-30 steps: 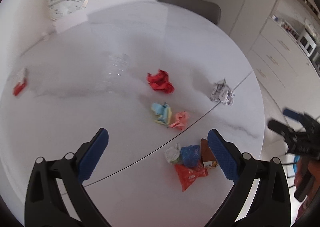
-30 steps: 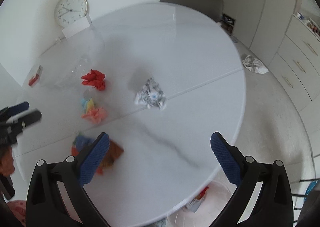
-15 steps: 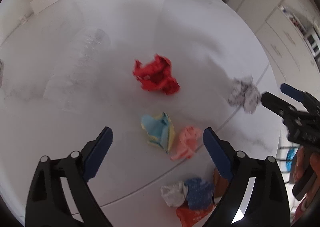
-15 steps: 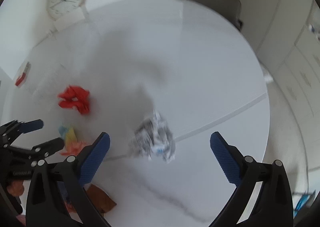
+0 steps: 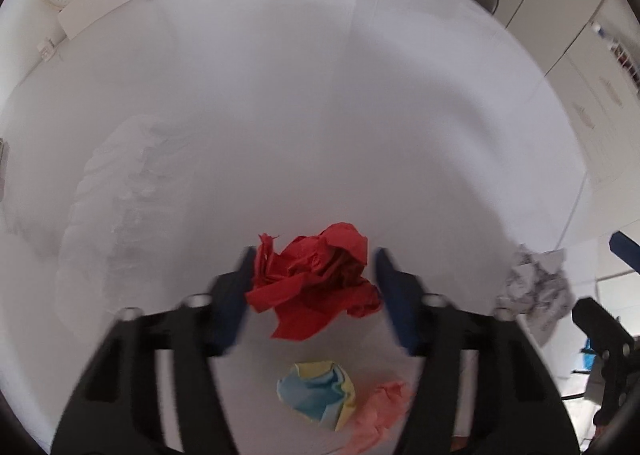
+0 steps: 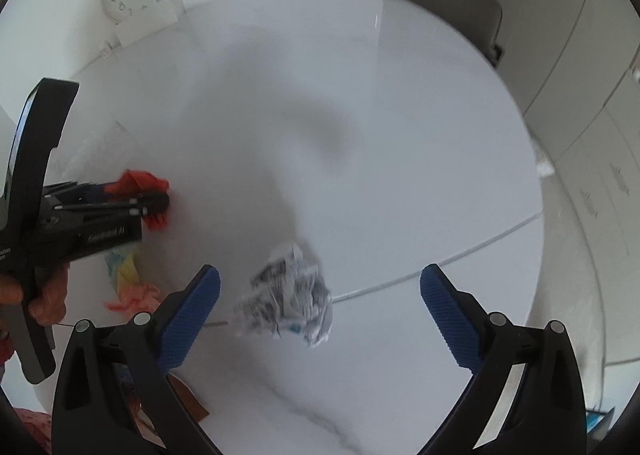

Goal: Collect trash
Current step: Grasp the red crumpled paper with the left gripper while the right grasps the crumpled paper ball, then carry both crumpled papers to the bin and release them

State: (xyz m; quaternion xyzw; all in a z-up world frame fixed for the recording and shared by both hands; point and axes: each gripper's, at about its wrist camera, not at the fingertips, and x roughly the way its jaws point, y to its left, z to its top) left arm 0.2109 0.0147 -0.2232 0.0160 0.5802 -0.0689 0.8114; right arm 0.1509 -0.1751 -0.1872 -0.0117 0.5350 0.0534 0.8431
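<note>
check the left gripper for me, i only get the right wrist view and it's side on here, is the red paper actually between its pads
Observer: Yes. In the left wrist view the crumpled red paper sits squarely between the left gripper's blue pads. The jaws have just been closing, and both pads look to be touching its sides, though the view is blurred.
Operator: ok, will it drag the other coloured scraps along
Observer: Probably not. The blue and yellow paper ball and the pink crumpled paper lie apart from the red one, nearer the camera and outside the pads.
</note>
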